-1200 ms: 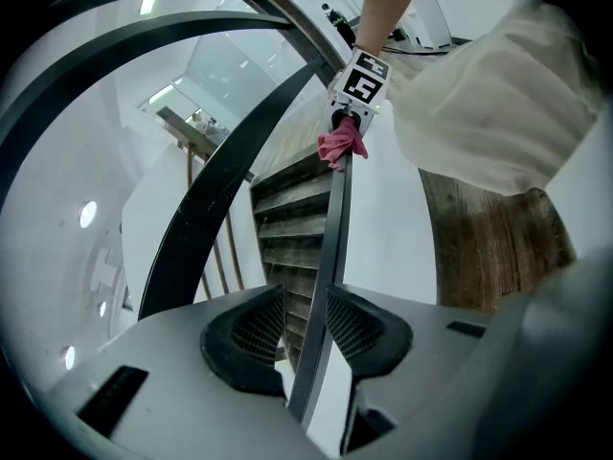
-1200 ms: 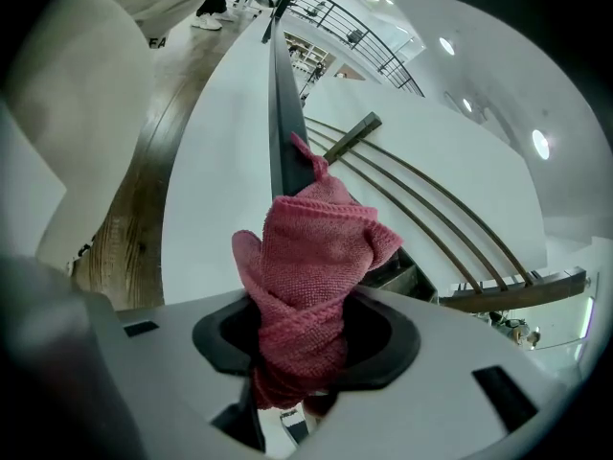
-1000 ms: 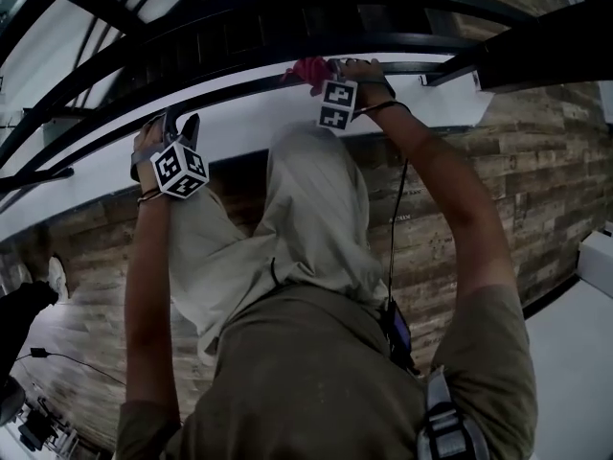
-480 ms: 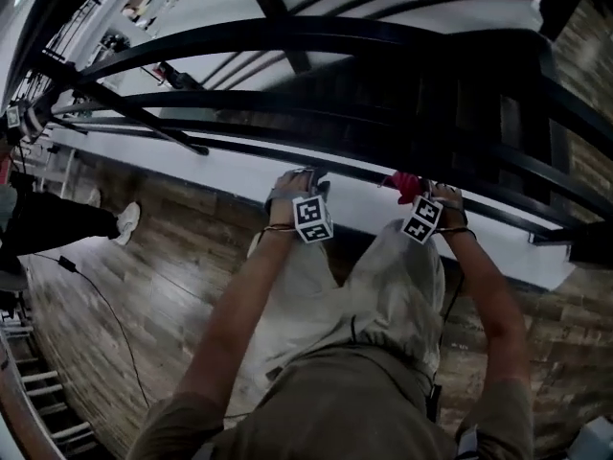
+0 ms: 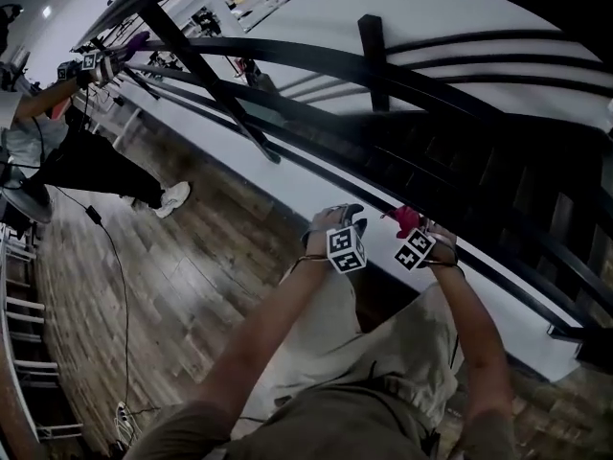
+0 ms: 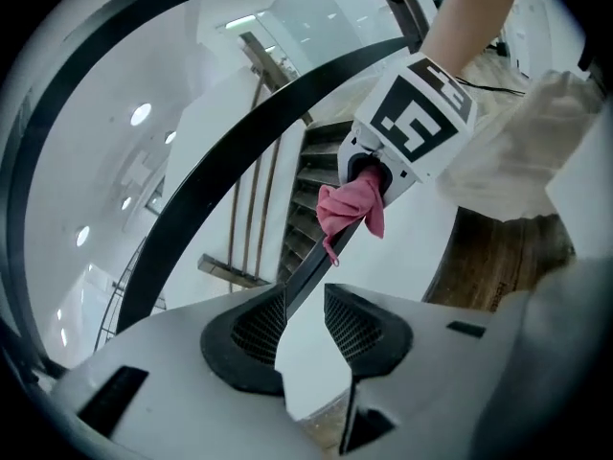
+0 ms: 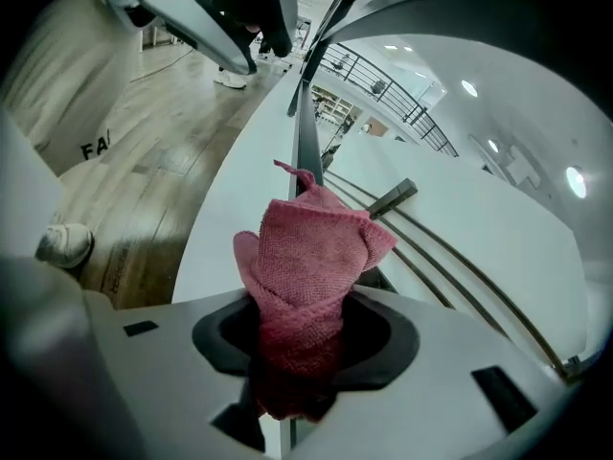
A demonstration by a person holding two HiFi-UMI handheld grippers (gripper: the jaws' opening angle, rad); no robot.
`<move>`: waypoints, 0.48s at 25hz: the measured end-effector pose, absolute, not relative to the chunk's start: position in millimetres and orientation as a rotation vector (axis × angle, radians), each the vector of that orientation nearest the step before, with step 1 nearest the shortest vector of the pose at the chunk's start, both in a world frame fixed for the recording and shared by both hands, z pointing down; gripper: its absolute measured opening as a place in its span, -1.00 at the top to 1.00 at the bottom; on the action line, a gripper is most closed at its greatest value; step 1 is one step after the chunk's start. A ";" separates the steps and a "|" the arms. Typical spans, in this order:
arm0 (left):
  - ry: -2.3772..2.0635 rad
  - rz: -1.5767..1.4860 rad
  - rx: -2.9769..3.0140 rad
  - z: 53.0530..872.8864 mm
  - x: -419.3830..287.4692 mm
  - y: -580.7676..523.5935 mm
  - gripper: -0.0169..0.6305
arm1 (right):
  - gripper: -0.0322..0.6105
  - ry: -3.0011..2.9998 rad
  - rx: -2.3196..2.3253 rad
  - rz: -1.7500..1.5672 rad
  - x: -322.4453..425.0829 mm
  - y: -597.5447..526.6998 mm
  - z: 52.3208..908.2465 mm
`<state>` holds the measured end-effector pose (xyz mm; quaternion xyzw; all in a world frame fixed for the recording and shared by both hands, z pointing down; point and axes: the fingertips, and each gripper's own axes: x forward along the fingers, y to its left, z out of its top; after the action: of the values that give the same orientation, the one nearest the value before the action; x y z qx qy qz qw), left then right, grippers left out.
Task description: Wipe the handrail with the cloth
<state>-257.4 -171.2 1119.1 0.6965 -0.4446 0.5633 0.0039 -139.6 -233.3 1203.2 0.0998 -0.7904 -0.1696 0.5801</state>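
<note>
The black handrail [image 5: 287, 151] slants from upper left to lower right in the head view. My right gripper [image 5: 414, 228] is shut on a bunched pink cloth [image 5: 406, 220] that rests against the rail; in the right gripper view the cloth [image 7: 311, 257] fills the jaws and the rail [image 7: 306, 142] runs on ahead. My left gripper [image 5: 343, 215] sits just left of it on the same rail. In the left gripper view the thin rail [image 6: 302, 266] passes between its jaws [image 6: 302, 300], with a gap beside the right pad. The cloth [image 6: 350, 209] and right gripper [image 6: 369, 175] lie just ahead.
Dark stair treads [image 5: 460, 161] lie beyond the rail, and a white stringer band [image 5: 287, 185] runs below it. Wooden floor [image 5: 144, 276] spreads at left with a cable [image 5: 105, 247] across it. Another person [image 5: 67, 151] stands far left. A ladder [image 5: 24, 353] lines the left edge.
Both grippers have slid leftward along the rail. The right one with the cloth travelled farther, so the gap between them has narrowed. The head view has swung left.
</note>
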 end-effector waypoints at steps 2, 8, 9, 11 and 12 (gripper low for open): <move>-1.428 1.717 2.157 1117.0 -267.9 -166.1 0.59 | 0.38 -1.847 0.242 -0.407 -158.4 -231.9 1203.7; -1.566 1.433 1.973 1121.9 -328.7 -144.9 0.59 | 0.38 -1.848 0.260 -0.397 -208.5 -229.7 1204.9; -1.595 1.347 1.934 1121.3 -341.5 -141.1 0.60 | 0.38 -1.849 0.261 -0.395 -218.2 -229.0 1205.1; -1.656 1.174 1.859 1119.9 -365.0 -134.4 0.60 | 0.38 -1.849 0.259 -0.391 -235.2 -228.0 1208.0; -1.684 1.113 1.827 1121.0 -375.5 -131.6 0.59 | 0.38 -1.848 0.258 -0.389 -242.2 -227.8 1211.0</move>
<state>-375.5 -131.6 1121.0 0.6564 -0.6050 0.3998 0.2080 -242.2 -227.8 1211.0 0.1103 -0.7904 -0.1664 0.5791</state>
